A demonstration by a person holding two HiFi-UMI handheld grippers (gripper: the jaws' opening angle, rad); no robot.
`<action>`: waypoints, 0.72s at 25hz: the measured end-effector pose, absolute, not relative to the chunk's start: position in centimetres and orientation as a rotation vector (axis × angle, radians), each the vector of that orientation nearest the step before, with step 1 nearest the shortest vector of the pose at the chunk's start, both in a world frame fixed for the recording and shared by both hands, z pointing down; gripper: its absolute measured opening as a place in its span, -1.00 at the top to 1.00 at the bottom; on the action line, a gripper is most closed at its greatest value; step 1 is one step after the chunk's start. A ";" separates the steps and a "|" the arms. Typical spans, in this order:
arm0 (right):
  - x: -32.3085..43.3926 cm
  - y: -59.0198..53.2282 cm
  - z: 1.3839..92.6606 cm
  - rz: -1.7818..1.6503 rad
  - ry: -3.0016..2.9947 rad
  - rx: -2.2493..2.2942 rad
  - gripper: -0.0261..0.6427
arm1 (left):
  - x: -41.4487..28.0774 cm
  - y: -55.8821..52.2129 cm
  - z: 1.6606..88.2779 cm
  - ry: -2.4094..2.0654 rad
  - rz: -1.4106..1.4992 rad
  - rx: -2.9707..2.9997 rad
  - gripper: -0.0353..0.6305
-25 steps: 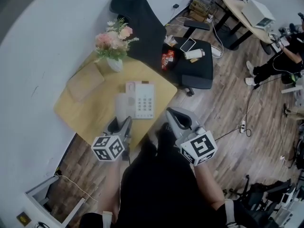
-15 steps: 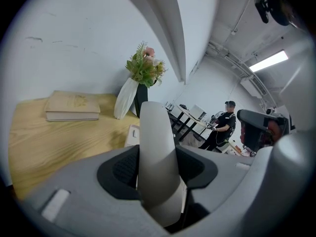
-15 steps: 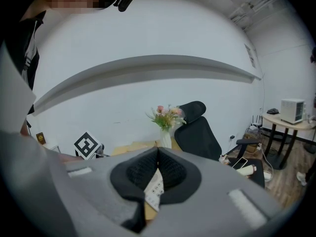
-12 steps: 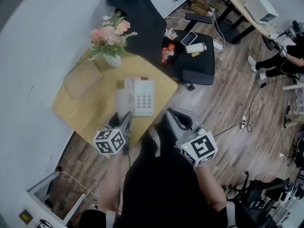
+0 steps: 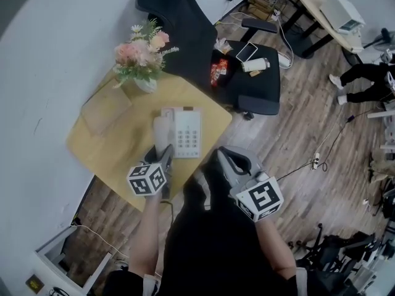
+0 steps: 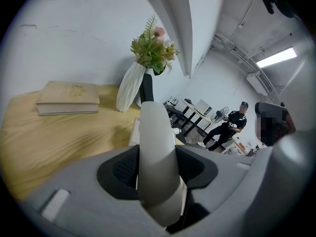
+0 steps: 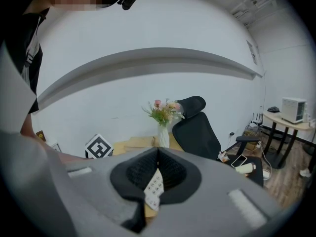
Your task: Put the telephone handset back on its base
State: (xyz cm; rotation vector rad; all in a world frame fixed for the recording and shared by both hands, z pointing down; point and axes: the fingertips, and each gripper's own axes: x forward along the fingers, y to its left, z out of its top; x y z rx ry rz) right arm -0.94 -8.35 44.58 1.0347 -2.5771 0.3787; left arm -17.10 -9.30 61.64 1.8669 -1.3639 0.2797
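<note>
The handset [image 5: 162, 130] lined up with its base [image 5: 187, 134]
The left claw [image 5: 162, 160] grips the handset by one end, keeping it parallel to the cradle on the bench [image 5: 111, 150]; the right claw [image 5: 223, 159] is closed on nothing, clear.

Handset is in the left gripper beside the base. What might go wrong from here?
The left gripper clamps the handset near one end only, so it may pivot or slip while lowered. The telephone base lies unheld, with the right gripper shut and away from it, so a misaligned touchdown might shove it.
</note>
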 end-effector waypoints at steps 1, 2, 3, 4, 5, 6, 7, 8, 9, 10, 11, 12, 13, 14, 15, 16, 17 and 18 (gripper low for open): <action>-1.0 -8.5 44.7 0.381 -2.574 1.033 0.92 | -17.1 -9.5 62.0 -1.362 0.284 1.862 0.24; -1.0 -8.7 44.8 0.384 -2.570 1.033 0.92 | -17.1 -9.7 62.3 -1.360 0.287 1.857 0.24; -1.0 -8.8 44.9 0.387 -2.566 1.032 0.92 | -17.1 -10.0 62.6 -1.358 0.290 1.854 0.24; -0.9 -9.0 45.0 0.390 -2.562 1.032 0.92 | -17.0 -10.2 62.9 -1.357 0.294 1.850 0.24; -0.9 -9.2 45.1 0.392 -2.559 1.031 0.91 | -17.0 -10.5 63.2 -1.355 0.297 1.847 0.24; -0.9 -9.4 45.2 0.394 -2.556 1.031 0.92 | -17.0 -10.7 63.6 -1.353 0.301 1.842 0.24; -0.9 -9.5 45.3 0.396 -2.554 1.030 0.91 | -16.9 -10.9 63.9 -1.351 0.305 1.837 0.24; -0.9 -9.6 45.4 0.400 -2.551 1.030 0.92 | -17.0 -11.1 64.2 -1.349 0.308 1.832 0.24; -0.9 -9.7 45.6 0.404 -2.548 1.030 0.92 | -17.0 -11.2 64.5 -1.348 0.312 1.828 0.24; -0.9 -9.9 45.7 0.408 -2.546 1.030 0.92 | -17.0 -11.4 64.7 -1.348 0.316 1.824 0.24; -0.8 -10.0 45.9 0.412 -2.543 1.031 0.91 | -17.1 -11.5 65.0 -1.347 0.319 1.820 0.24; -0.8 -10.2 46.0 0.416 -2.541 1.032 0.92 | -17.1 -11.7 65.2 -1.346 0.323 1.817 0.24; -0.8 -10.4 46.1 0.422 -2.539 1.035 0.91 | -17.2 -11.8 65.4 -1.344 0.326 1.813 0.24; -0.8 -10.6 46.2 0.428 -2.537 1.037 0.91 | -17.2 -11.9 65.7 -1.342 0.330 1.808 0.24; -0.9 -10.7 46.3 0.434 -2.537 1.039 0.92 | -17.3 -12.0 65.9 -1.341 0.335 1.804 0.24; -0.9 -10.9 46.3 0.438 -2.536 1.040 0.91 | -17.3 -12.0 66.1 -1.338 0.340 1.801 0.24; -1.0 -11.1 46.3 0.439 -2.535 1.040 0.92 | -17.3 -12.0 66.3 -1.336 0.345 1.799 0.24; -1.0 -11.2 46.3 0.440 -2.533 1.039 0.92 | -17.3 -12.1 66.5 -1.334 0.350 1.798 0.24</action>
